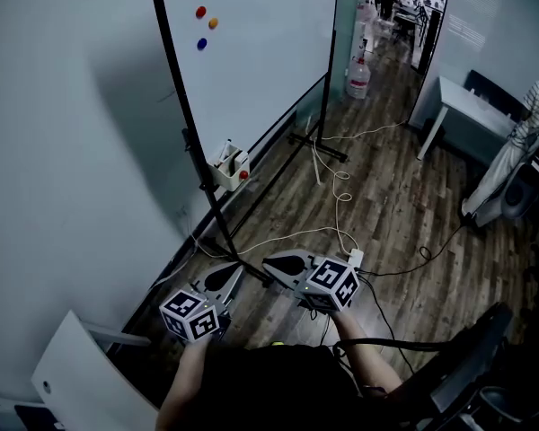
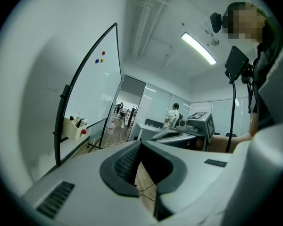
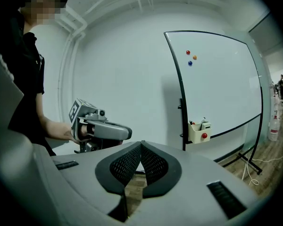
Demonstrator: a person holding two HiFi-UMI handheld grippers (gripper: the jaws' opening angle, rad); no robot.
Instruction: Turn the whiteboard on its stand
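Whiteboard (image 1: 260, 61) stands in the upper centre of the head view, on a black tubular stand (image 1: 198, 164) set close to the pale wall (image 1: 63, 151), its writing face turned toward the open room at the right. Three magnets (image 1: 204, 25) sit near its top edge, and a marker holder (image 1: 229, 167) hangs on the near upright. The left gripper (image 1: 217, 281) and the right gripper (image 1: 278, 263) are held low at the bottom centre of the frame, side by side, and aimed at the foot of that near upright without touching it. Judged from this layout, the near upright is the closest part to take hold of for swinging the board round. Left fingers (image 2: 127, 166) are clenched together with nothing between them; right fingers (image 3: 125, 166) are likewise pressed together and empty. This arrangement suits either a board awaiting rotation or one already set in its new facing and let go; the views do not settle which. The floor (image 1: 386, 205) is dark wood plank, with a white cable (image 1: 337, 187) looping across it beside the stand's feet; it could catch a moving foot. A water bottle (image 1: 357, 77) stands beyond the far end of the board at upper right.
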